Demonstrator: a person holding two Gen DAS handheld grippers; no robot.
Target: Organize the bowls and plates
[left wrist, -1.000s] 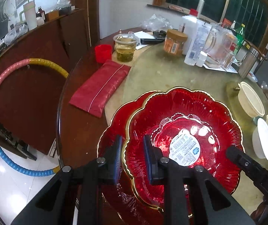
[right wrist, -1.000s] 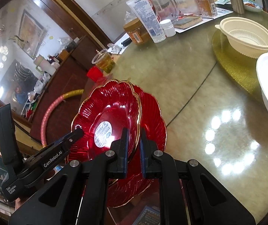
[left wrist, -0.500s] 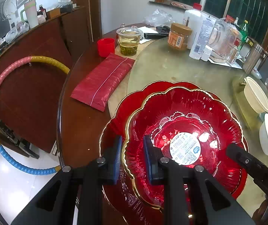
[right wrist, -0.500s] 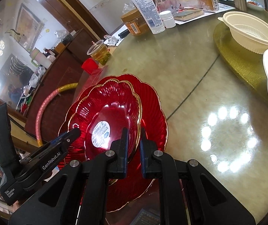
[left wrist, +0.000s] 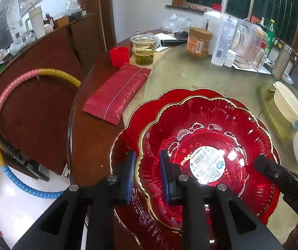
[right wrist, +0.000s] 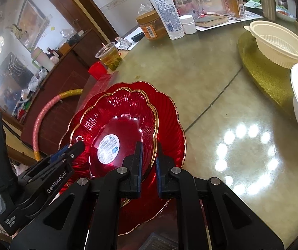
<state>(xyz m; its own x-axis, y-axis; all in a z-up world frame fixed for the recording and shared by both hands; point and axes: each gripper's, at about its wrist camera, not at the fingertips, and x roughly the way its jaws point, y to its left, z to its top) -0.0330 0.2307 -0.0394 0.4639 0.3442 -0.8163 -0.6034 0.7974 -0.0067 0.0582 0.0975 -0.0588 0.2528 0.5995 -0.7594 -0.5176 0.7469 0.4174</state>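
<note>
Round table (left wrist: pixel 201 83) filling the middle of both views, cluttered along the top with bottles and jars. At lower centre, large red plate (left wrist: pixel 169 98) lying flat, partly over the table's left edge. Nested on top, smaller red bowl (left wrist: pixel 211 129) with gold rim and white sticker (left wrist: pixel 208 163), looking close to settled. Over at the right edge, stacked white bowls (right wrist: pixel 278 43) on a gold mat (right wrist: pixel 261 73), well apart.

Left gripper (left wrist: pixel 147 174) pinching the bowl's near-left rim, one pad outside, one inside. Right gripper (right wrist: pixel 149 166) clamped on the opposite rim, fingers (right wrist: pixel 137 166) nearly together.

Best handled by lowering both sides evenly, keeping the bowl level and centred on the plate. Then releasing both rims together, drawing back without dragging the gold edge or nudging the plate further off the table.
</note>
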